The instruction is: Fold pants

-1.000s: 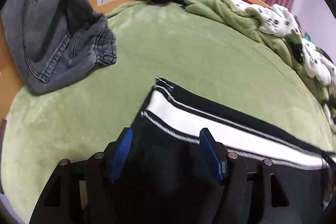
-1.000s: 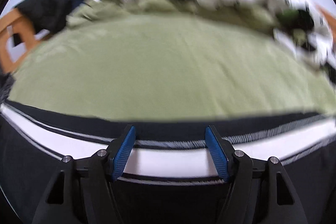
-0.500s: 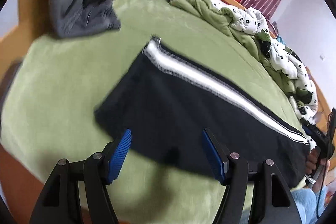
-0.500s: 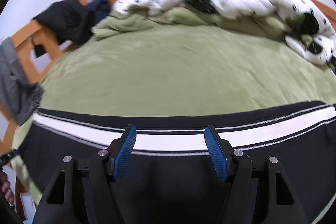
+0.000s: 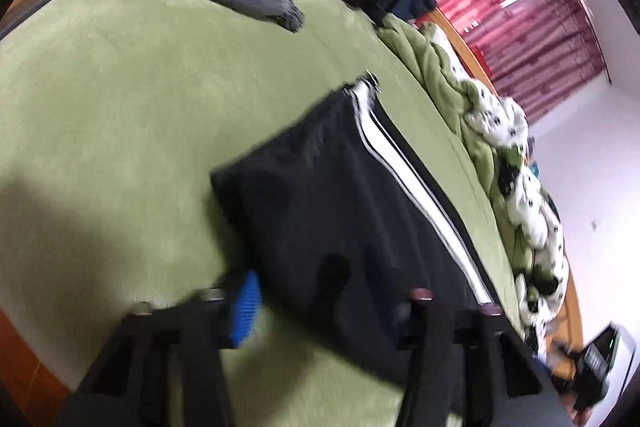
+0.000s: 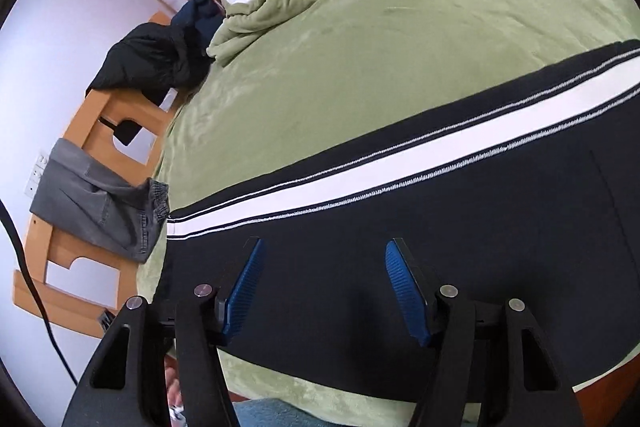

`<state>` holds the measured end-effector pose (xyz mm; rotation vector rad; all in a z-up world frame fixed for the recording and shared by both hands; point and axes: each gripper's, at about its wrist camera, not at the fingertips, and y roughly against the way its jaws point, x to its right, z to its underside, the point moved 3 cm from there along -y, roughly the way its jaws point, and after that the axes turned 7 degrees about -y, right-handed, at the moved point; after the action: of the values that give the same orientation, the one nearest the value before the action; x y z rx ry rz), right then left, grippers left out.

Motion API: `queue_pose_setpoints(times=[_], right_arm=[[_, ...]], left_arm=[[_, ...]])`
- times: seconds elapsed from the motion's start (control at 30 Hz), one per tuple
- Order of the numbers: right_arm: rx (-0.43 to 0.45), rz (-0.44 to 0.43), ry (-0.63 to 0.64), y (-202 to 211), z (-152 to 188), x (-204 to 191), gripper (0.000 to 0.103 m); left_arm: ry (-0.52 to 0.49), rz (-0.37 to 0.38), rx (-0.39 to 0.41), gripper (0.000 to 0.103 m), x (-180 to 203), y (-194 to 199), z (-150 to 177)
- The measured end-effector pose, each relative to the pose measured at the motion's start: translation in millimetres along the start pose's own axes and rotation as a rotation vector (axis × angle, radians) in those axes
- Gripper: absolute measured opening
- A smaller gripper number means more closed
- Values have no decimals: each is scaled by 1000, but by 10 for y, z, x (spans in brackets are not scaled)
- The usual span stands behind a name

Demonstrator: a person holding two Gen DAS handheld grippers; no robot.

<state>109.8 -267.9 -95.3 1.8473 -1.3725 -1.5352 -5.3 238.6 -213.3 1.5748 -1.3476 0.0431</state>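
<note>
Pants lie flat lengthwise on bed, apparently halved leg over leg; cross-folds remain. Left gripper closing over near hem edge; right gripper narrowing, spread above fabric.

Motion blur smears the left gripper; its right pad is lost against the black pants, cropped at five o'clock.
</note>
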Motion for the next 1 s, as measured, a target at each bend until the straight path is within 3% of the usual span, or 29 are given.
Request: queue_pose_setpoints(times=[0.03,0.1,0.17,0.33,0.43,0.57,0.8,1.0], right_arm=[[3,16,16,38,8,2,58],[86,50,31,235,16,50,58],[161,106,64,417,61,79,58],[175,154,99,535,101,208,58],[165,101,103,587,138,315,58],[191,104,78,610,99,487,58],[168,83,4,486,-35,832,58],[268,239,134,608,-80,987,58]], left_arm=[[32,-4,2,16,-68,-15,-62],[129,81,-3,16,-225,-19,-118],[179,101,-9,18,-309,-68,-74],[101,25,13,17,-163,-87,-71],[79,-8,22,14,-46,-30,-139],[-42,-66,76,12,315,176,-280],[-226,-74,131,9,1119,498,-474],[-425,-64,138,9,2083,551,-428]])
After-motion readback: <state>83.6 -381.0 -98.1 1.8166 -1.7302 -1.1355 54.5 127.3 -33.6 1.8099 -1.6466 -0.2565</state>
